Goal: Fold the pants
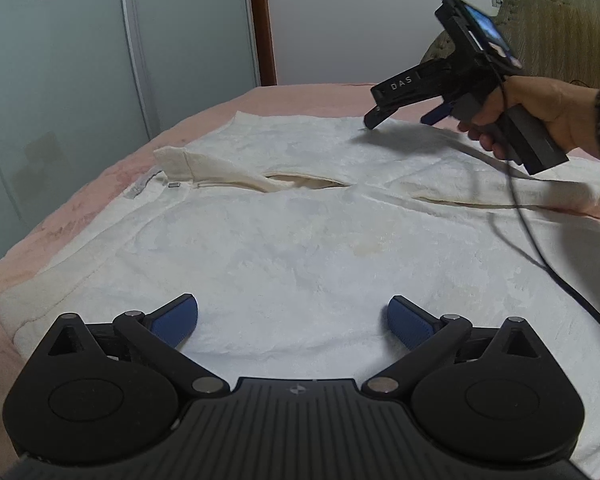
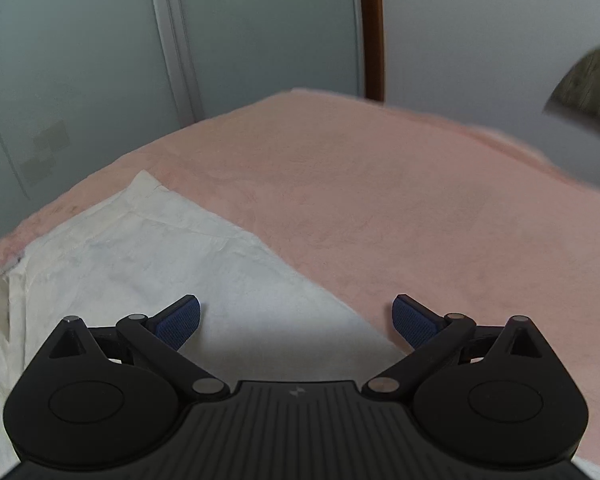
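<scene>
Right now both my grippers, left gripper (image 1: pixel 293 322) and right gripper (image 2: pixel 296 322), hover jaws apart and empty over the white pants (image 1: pixel 300 240) spread flat on the pink bed (image 2: pixel 400 208), probably lining up a fold.
</scene>
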A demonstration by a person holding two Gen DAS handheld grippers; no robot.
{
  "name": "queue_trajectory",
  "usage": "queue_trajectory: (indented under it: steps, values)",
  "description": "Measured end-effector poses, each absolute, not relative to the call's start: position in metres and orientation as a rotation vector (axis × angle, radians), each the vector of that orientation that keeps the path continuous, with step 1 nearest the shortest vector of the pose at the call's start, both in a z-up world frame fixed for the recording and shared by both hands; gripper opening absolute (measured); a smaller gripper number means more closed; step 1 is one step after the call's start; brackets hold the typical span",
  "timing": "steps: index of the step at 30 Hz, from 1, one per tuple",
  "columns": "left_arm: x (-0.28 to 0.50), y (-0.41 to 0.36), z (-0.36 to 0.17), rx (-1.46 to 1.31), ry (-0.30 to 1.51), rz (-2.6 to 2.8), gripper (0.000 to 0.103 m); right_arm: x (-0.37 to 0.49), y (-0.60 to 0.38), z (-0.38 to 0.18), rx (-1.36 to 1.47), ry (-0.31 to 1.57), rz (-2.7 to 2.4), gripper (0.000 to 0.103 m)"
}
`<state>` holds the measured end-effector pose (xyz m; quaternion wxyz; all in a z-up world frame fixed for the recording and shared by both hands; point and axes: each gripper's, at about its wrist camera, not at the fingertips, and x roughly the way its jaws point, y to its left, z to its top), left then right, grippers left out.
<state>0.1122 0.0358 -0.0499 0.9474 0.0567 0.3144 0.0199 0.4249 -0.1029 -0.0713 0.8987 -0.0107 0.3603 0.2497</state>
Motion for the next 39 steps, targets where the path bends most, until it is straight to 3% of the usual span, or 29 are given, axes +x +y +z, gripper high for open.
queue_trajectory:
  steps: [7, 16, 27, 32, 34, 35, 36, 37, 39]
  values:
    - [0.119, 0.051, -0.036, 0.081, 0.676, -0.01, 0.102, 0.389, -0.101, -0.067, -0.06, 0.817, 0.771, 0.103]
    - [0.212, 0.097, 0.036, 0.036, 0.609, 0.066, 0.102, 0.283, -0.063, -0.068, -0.473, 0.541, 0.859, 0.103]
    - [0.38, 0.1, 0.037, -0.382, 0.917, -0.095, 0.095, 0.264, -0.065, -0.089, -0.536, 0.498, 0.876, 0.103]
    - [0.422, 0.1, 0.013, -0.476, 0.996, -0.043, 0.08, 0.258, -0.073, -0.095, -0.508, 0.465, 0.874, 0.103]
    - [0.429, 0.103, 0.003, -0.519, 1.031, -0.027, 0.057, 0.257, -0.075, -0.097, -0.501, 0.457, 0.869, 0.103]
    - [0.43, 0.107, -0.001, -0.557, 1.044, -0.037, 0.051, 0.256, -0.075, -0.098, -0.496, 0.457, 0.867, 0.103]
    - [0.429, 0.111, -0.004, -0.597, 1.045, -0.043, 0.031, 0.256, -0.075, -0.099, -0.49, 0.457, 0.866, 0.103]
    - [0.424, 0.114, -0.005, -0.631, 1.035, -0.051, 0.021, 0.257, -0.076, -0.1, -0.483, 0.462, 0.863, 0.103]
    - [0.412, 0.12, -0.003, -0.654, 1.011, -0.055, 0.015, 0.259, -0.077, -0.099, -0.458, 0.483, 0.853, 0.103]
